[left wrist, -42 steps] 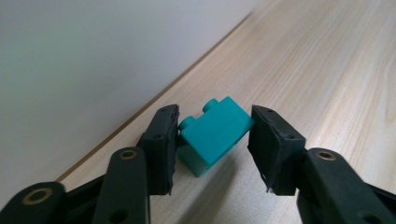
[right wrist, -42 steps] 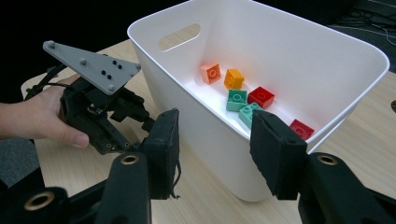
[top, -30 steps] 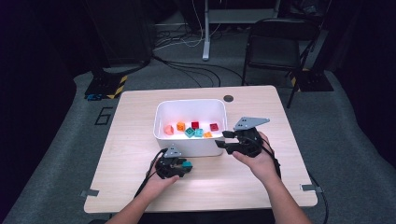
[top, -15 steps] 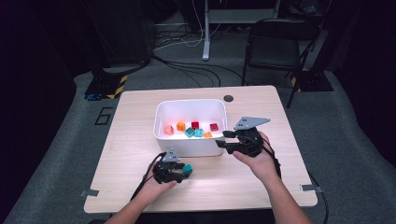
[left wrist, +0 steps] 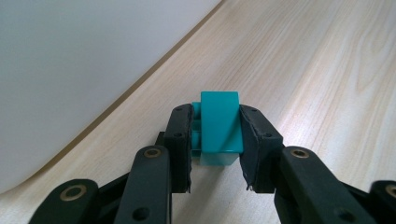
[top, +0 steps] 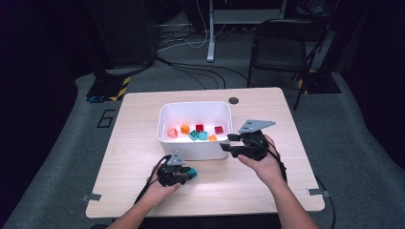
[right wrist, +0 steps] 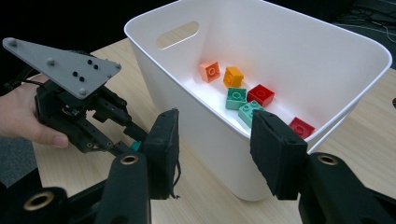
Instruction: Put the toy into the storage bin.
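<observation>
Teal brick (left wrist: pixel 218 126) is clamped by the left gripper (top: pixel 187 173), whose jaws have just closed; bin (top: pixel 165 117) lies just beyond, apparently nearest this hand. Right gripper (top: pixel 228 142) is held open, empty.

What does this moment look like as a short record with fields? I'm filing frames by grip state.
left gripper: just closed; pads press both sides of the teal block
block place: on the wooden table, beside the white bin
right gripper: open, nothing between the pads, at the bin's right wall
bin contents: orange, red and teal blocks
</observation>
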